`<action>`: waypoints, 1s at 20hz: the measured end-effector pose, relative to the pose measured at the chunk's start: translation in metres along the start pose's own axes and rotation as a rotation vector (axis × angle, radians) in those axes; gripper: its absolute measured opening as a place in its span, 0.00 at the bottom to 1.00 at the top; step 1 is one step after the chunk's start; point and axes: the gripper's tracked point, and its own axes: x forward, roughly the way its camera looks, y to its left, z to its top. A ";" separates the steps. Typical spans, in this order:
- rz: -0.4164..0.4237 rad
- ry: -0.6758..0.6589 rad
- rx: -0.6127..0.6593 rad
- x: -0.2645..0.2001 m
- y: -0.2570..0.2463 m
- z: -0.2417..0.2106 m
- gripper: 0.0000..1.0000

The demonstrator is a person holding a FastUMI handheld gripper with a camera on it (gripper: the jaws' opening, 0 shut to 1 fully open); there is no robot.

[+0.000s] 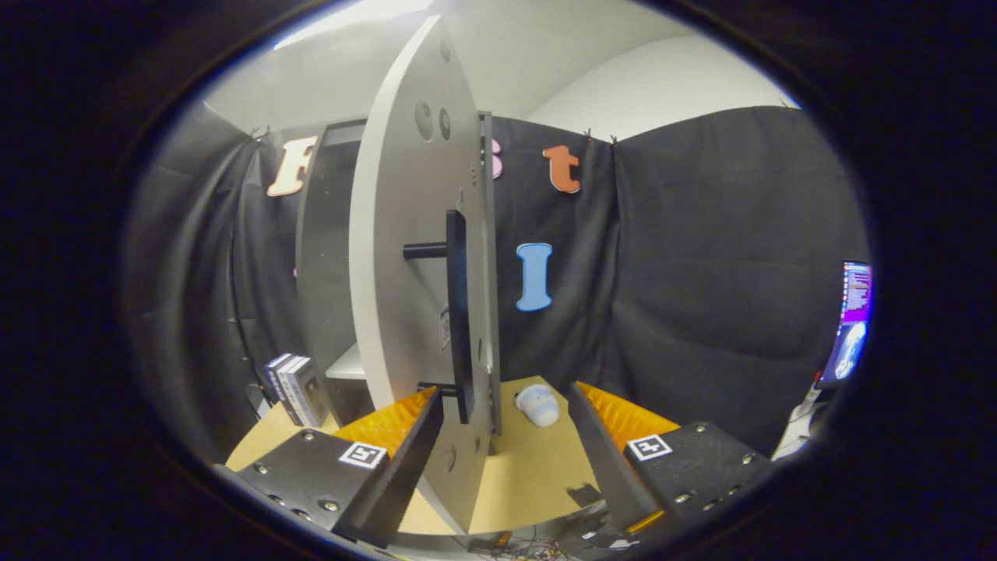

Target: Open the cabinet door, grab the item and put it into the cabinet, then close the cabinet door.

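The gripper (pixel 506 436) stands with fingers spread wide, the swung-out grey flat-panel cabinet door (pixel 405 257) and its long black bar handle (pixel 458 312) between them; beyond, on the tan tabletop (pixel 530 467), the small white rounded item (pixel 539 403) looks light and smooth, probably best pinched across its middle.

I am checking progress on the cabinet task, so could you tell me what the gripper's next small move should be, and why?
Probably draw back from the cabinet door and swing toward the small white item on the table. The door already stands open edge-on between the open fingers of the gripper, with its black handle just ahead, and the item lies beyond the fingers, ungrasped.
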 end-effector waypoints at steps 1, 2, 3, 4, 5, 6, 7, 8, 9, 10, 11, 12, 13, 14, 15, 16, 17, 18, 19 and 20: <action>0.014 0.003 0.003 0.001 0.009 0.001 0.97; 0.031 0.005 -0.001 0.002 0.016 0.000 0.97; 0.048 0.007 0.000 0.003 0.024 0.001 0.97; 0.068 0.010 0.004 0.006 0.032 0.001 0.97; 0.089 0.010 0.007 0.008 0.040 0.001 0.97; 0.110 0.012 0.010 0.013 0.051 0.001 0.97; 0.133 0.015 0.013 0.016 0.059 0.000 0.97; 0.153 0.017 0.020 0.002 0.046 0.001 0.97; 0.169 0.019 0.021 0.006 0.054 0.000 0.97; 0.184 0.019 0.026 0.011 0.063 0.000 0.99; 0.204 0.024 0.022 0.015 0.073 -0.001 1.00; 0.224 0.020 0.020 0.020 0.084 -0.001 1.00; 0.242 0.024 0.017 0.026 0.096 -0.002 1.00; 0.260 0.022 0.016 0.048 0.135 -0.002 1.00; 0.278 0.022 0.014 0.059 0.148 -0.003 1.00; 0.294 0.030 0.018 0.066 0.159 -0.005 1.00; 0.305 0.038 0.033 0.074 0.171 -0.005 1.00; 0.319 0.047 0.041 0.082 0.181 -0.007 1.00; 0.331 0.045 0.052 0.091 0.193 -0.007 1.00; 0.341 0.051 0.060 0.100 0.204 -0.008 1.00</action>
